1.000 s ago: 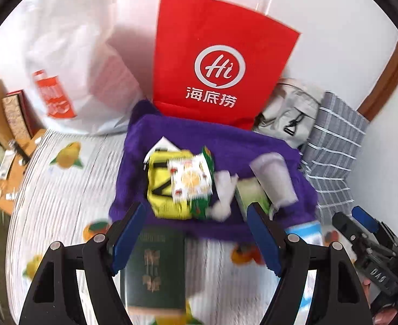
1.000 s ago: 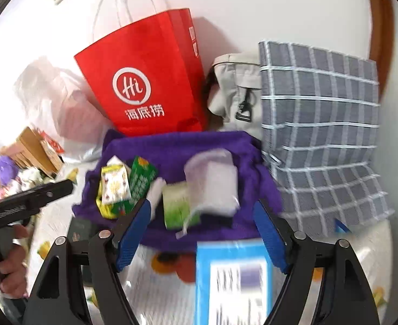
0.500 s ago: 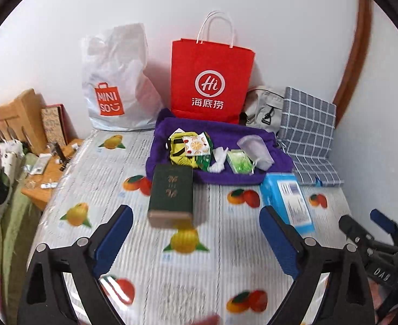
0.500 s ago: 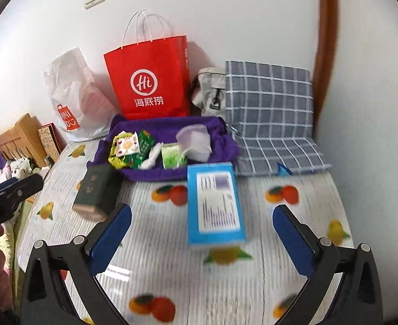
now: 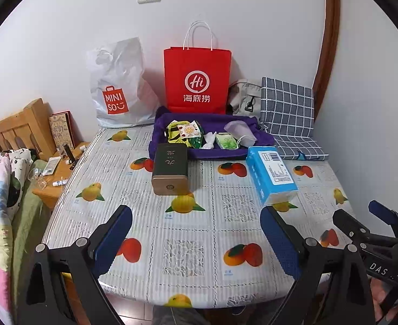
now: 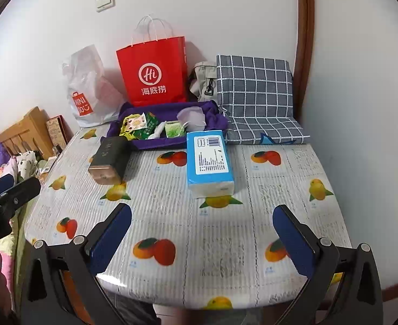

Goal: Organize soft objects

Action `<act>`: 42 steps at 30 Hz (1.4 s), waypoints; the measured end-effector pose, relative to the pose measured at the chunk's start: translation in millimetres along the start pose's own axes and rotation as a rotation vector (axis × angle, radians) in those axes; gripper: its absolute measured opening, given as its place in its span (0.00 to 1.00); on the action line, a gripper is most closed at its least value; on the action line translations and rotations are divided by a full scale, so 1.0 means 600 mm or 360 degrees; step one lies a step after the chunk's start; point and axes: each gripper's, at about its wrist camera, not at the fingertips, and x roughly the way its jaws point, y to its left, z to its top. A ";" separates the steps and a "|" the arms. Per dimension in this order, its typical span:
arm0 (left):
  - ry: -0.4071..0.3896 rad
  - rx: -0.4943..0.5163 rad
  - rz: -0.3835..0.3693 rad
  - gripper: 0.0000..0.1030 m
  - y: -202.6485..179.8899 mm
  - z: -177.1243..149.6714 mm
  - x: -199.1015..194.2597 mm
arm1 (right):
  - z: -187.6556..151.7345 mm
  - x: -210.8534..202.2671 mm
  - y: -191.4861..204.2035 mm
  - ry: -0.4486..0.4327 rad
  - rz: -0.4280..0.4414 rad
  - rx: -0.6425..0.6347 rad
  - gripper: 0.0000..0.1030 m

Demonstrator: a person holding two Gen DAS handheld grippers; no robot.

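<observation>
While hovering above the near edge of the tabletop (image 5: 199,246), left gripper (image 5: 195,216) empty: fingers wide apart, jaws just opened further, nothing between them. Against the far edge, purple cloth (image 5: 172,150) already carrying the small soft things: yellow and green packets (image 5: 184,132), a green tissue packet (image 5: 226,140), a crumpled clear bag (image 5: 241,131). Just in front of it, dark tin (image 5: 170,168) to the left and blue tissue pack (image 5: 270,174) to the right, well apart, far ends at the cloth's near rim; touching it or not, impossible to tell. Likely next pick: the blue pack, soft and not yet on the cloth. Best approached low from the near side, straddled across its narrow width, squeezed lightly without buckling the wrapper, lifted clear before crossing the rim. Through the right wrist camera, right gripper (image 6: 201,214) likewise spread wide, jaws just opened, holding nothing, with the blue pack almost straight ahead, so probably the better one for the job. Contents of the red paper bag (image 6: 153,75) and white plastic bag (image 6: 87,86) hidden; grey bag (image 6: 203,81) half covered beside the checked cushion (image 6: 256,92); left gripper cut off at the left border; print on pack and tin unreadable.
</observation>
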 end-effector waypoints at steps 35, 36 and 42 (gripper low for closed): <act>-0.0038 -0.0024 -0.0011 0.93 -0.001 -0.017 -0.036 | -0.015 -0.052 0.003 -0.0080 -0.0025 -0.0006 1.00; -0.0038 -0.0024 -0.0011 0.93 -0.001 -0.017 -0.036 | -0.015 -0.051 0.003 -0.0080 -0.0025 -0.0008 1.00; -0.0039 -0.0021 -0.0014 0.93 0.001 -0.017 -0.037 | -0.015 -0.054 0.004 -0.0085 -0.0024 -0.0008 1.00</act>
